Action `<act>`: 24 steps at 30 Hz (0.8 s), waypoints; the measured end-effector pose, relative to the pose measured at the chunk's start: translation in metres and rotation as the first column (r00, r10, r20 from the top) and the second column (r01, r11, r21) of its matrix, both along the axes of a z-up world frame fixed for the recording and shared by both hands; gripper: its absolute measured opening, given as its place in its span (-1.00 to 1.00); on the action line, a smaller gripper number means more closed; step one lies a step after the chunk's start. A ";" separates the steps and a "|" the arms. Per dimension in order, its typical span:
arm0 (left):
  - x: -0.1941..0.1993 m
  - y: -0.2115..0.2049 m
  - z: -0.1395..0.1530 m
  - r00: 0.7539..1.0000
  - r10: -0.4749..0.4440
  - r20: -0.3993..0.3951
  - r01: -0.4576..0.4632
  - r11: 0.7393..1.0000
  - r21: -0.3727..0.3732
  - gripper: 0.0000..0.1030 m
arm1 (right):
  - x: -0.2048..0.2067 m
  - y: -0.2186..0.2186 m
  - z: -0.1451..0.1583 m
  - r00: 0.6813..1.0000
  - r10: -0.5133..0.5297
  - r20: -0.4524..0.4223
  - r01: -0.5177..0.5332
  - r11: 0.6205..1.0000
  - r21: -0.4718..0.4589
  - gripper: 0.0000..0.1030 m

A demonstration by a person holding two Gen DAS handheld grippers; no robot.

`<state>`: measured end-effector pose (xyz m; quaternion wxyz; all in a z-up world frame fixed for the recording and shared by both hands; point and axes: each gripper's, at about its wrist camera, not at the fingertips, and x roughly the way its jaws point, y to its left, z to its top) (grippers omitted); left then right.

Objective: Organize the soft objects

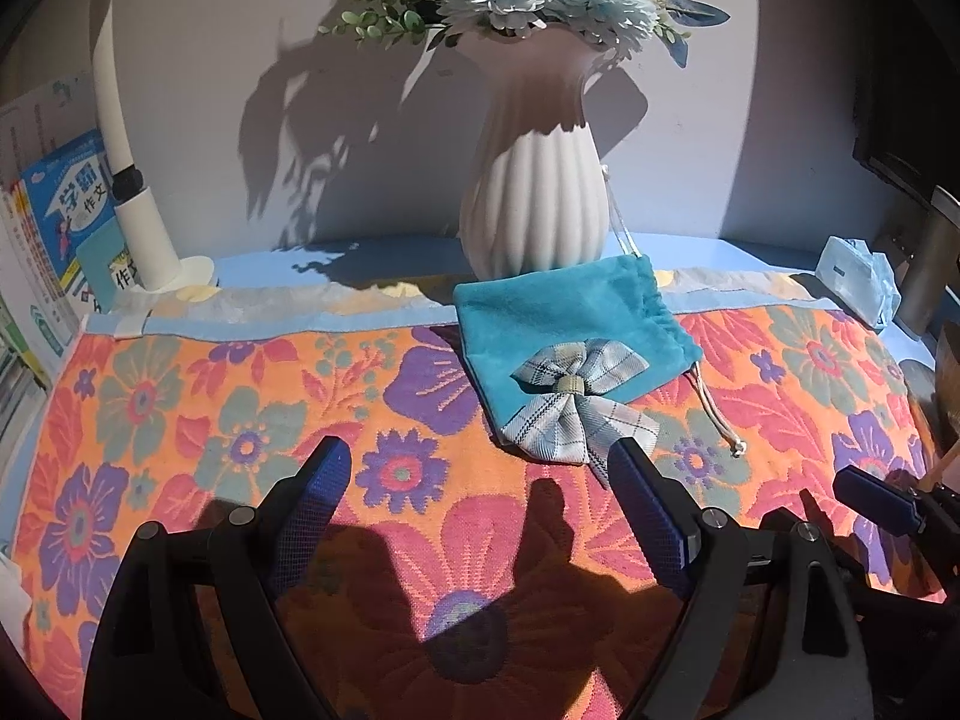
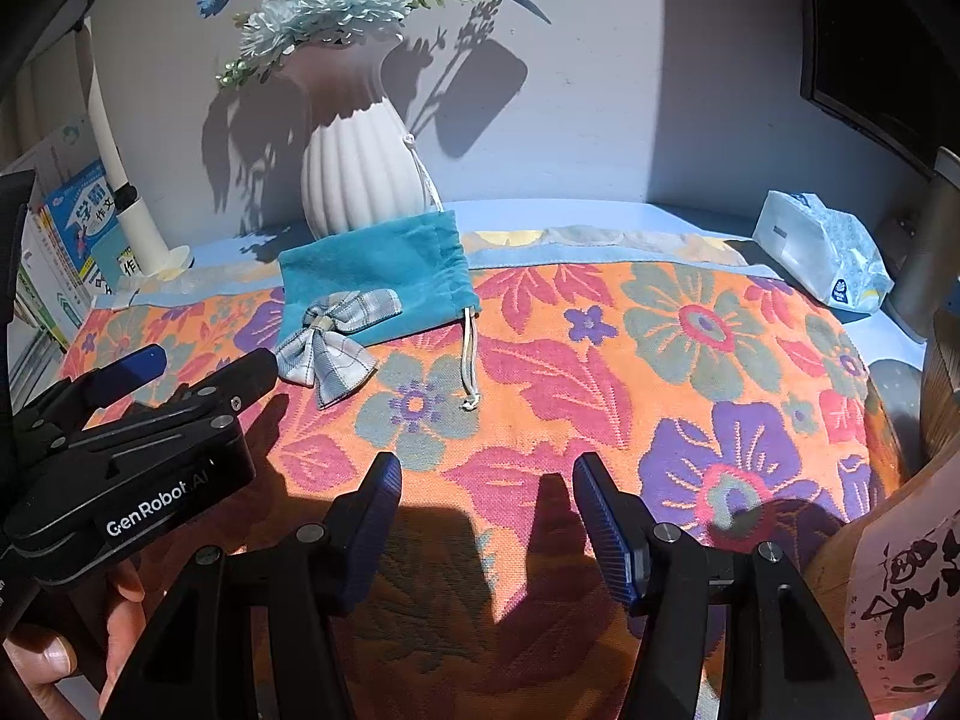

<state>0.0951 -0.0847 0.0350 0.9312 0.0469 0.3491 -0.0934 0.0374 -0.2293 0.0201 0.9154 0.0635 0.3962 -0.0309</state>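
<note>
Both my tongs, left (image 1: 480, 468) and right (image 2: 486, 480), gape wide, empty; plaid bow (image 1: 573, 396) lies on teal drawstring pouch (image 1: 558, 312), probably going inside.

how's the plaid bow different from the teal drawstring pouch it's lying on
The plaid bow is pale blue-grey with dark check lines; the teal drawstring pouch is plain, solid teal. The bow is the smaller, lying on the pouch's near corner and spilling onto the floral cloth. The bow is knotted into loops and tails; the pouch lies flat, mouth gathered. Both are soft fabric.
</note>
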 end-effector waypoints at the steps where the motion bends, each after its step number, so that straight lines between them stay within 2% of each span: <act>1: 0.000 0.000 0.000 1.000 0.000 -0.002 0.000 1.000 -0.002 0.68 | 0.000 0.000 0.000 1.000 -0.001 0.001 0.001 1.000 0.001 0.12; 24: 0.000 -0.001 0.000 1.000 0.001 0.001 -0.001 1.000 0.010 0.68 | 0.001 -0.002 -0.001 1.000 -0.006 -0.013 0.006 1.000 0.011 0.12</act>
